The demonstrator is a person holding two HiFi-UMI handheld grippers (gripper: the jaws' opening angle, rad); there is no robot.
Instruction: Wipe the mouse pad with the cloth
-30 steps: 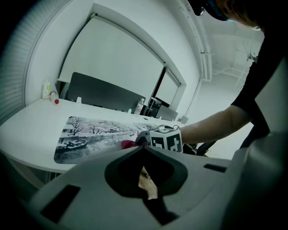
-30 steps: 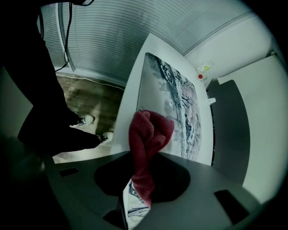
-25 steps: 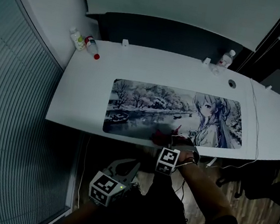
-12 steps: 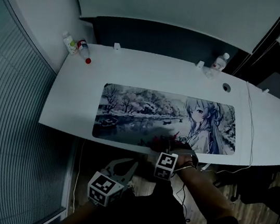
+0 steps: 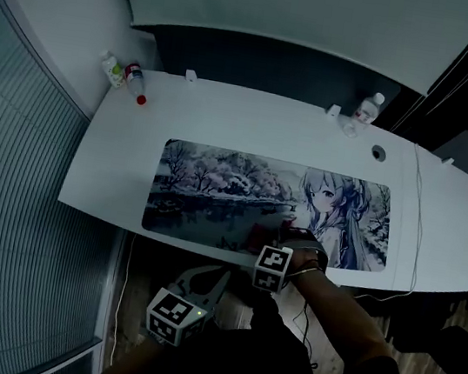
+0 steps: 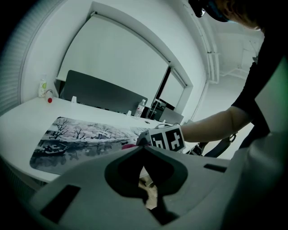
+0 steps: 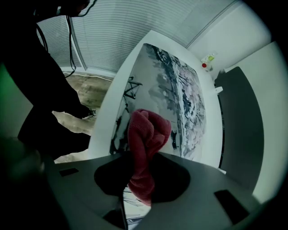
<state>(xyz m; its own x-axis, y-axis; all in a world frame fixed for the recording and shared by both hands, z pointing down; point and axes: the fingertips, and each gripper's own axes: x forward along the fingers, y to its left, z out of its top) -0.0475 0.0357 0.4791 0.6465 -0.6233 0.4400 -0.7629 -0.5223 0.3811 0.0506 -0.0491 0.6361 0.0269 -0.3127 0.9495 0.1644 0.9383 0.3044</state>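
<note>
Right hand-held gripper [image 7: 141, 179]: you are pinching the red cloth [image 7: 146, 133] between its jaws, a bunched fold sticking out past the tips.
Cloth's place: it is sitting over the near edge of the mouse pad [image 5: 216, 188], low and centre in the head view; whether it is pressing on the pad cannot be told.
Mouse pad: it is lying flat along the white desk [image 5: 114, 163], printed with a wintry river scene on its left and an illustrated girl on its right.
Left hand-held gripper [image 5: 213, 274]: you are holding it below the desk's front edge, lower left of centre, with its jaws pressed together and gripping nothing.
Your right arm: it is reaching up from the lower right of the frame toward the pad.
Far edge of the desk: two small bottles [image 5: 121, 74] are standing at the upper left, and a clear bottle [image 5: 369, 106] at the upper right.
</note>
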